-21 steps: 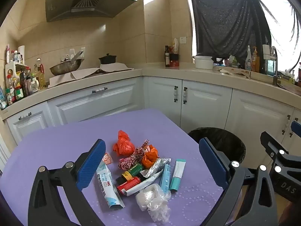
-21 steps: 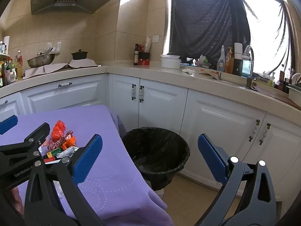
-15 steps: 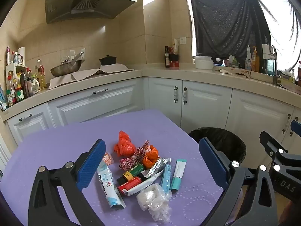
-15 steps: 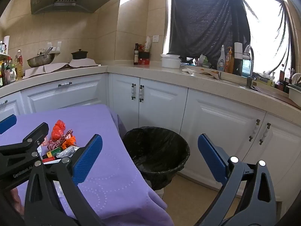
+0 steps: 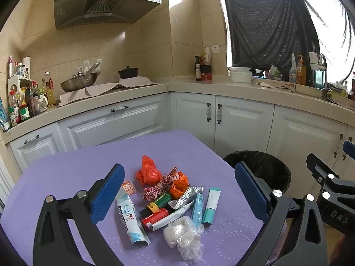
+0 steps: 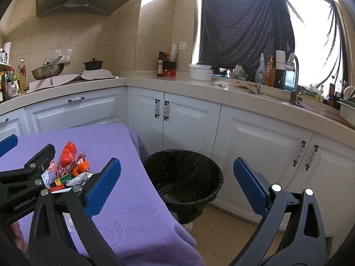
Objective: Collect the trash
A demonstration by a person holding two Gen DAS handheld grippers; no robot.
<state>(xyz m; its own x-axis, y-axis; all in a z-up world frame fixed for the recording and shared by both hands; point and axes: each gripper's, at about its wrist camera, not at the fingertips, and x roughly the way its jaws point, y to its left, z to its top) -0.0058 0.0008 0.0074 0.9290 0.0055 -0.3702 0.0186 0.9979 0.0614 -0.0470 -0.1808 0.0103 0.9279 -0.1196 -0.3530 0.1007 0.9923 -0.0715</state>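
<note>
A heap of trash lies on the purple tablecloth (image 5: 66,168): an orange plastic bag (image 5: 148,173), a red-checked ribbon (image 5: 158,188), a crumpled clear plastic wad (image 5: 183,236), a teal tube (image 5: 212,206), a white-and-blue sachet (image 5: 128,219) and small red and green items. My left gripper (image 5: 179,186) is open and empty above the heap. My right gripper (image 6: 177,179) is open and empty, held over the table's right edge. A black-lined bin (image 6: 184,179) stands on the floor right of the table; it also shows in the left wrist view (image 5: 259,166).
White cabinets (image 6: 190,119) and a stone counter run behind the table and bin. A wok (image 5: 78,83), pot and bottles stand on the counter. The sink with its tap (image 6: 292,75) is at the right. The tan floor (image 6: 224,232) shows beside the bin.
Both views shift very slightly; the trash heap sits a touch lower in the left wrist view. Both grippers stay open.
</note>
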